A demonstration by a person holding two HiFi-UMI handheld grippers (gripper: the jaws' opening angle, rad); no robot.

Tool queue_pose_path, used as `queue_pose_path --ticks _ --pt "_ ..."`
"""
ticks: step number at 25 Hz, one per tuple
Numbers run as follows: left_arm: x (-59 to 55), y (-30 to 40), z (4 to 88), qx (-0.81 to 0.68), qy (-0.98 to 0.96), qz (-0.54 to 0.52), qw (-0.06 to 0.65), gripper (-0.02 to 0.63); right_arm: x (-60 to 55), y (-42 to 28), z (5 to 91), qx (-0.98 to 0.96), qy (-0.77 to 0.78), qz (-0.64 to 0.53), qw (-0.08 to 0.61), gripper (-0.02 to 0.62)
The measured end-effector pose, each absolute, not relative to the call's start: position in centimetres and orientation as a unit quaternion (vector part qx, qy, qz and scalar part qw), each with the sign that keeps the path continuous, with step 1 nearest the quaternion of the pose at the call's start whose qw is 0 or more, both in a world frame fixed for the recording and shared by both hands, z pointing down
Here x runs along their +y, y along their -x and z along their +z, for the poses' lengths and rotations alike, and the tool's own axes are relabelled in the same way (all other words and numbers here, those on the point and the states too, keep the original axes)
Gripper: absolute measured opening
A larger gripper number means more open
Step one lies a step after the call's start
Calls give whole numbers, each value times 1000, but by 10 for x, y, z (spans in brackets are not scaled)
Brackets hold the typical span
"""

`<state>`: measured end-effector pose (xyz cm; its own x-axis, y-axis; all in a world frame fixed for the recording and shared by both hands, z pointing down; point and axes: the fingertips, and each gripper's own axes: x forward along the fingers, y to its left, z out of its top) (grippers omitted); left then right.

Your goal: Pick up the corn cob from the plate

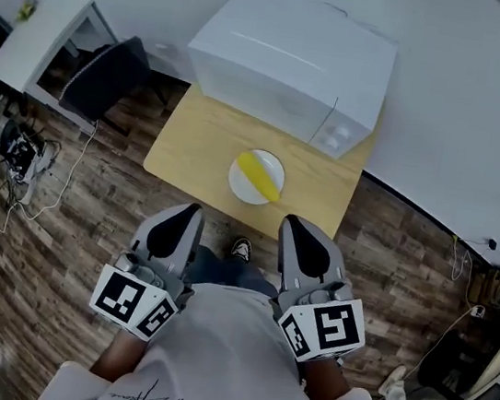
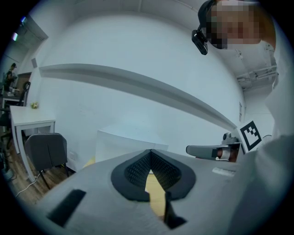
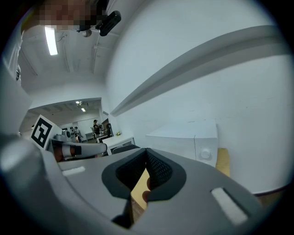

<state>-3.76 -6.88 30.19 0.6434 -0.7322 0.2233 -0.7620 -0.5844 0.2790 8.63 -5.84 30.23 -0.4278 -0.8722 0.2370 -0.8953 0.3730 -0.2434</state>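
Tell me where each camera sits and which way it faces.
Head view: on the person's head, looking steeply down at the table, plate, corn cob and microwave; shows both forearms, left claw, right claw, torso.
Left gripper view: on the left claw, looking along its shut jaws at the microwave; right claw at right.
Right gripper view: on the right claw, facing the microwave; left claw at left.
Shared: both gripper views see the microwave and table.
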Motion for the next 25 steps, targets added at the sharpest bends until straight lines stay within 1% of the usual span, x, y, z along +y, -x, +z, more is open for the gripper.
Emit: queue_pose_path --ticks 6,25 --pt "-70 31 301 -422 -889 44 175 -6 -70 -85 314 -834 -522 175 41 14" --pt "-94 43 306 -422 -886 44 186 -6 -108 -69 353 -835 -508 196 82 40"
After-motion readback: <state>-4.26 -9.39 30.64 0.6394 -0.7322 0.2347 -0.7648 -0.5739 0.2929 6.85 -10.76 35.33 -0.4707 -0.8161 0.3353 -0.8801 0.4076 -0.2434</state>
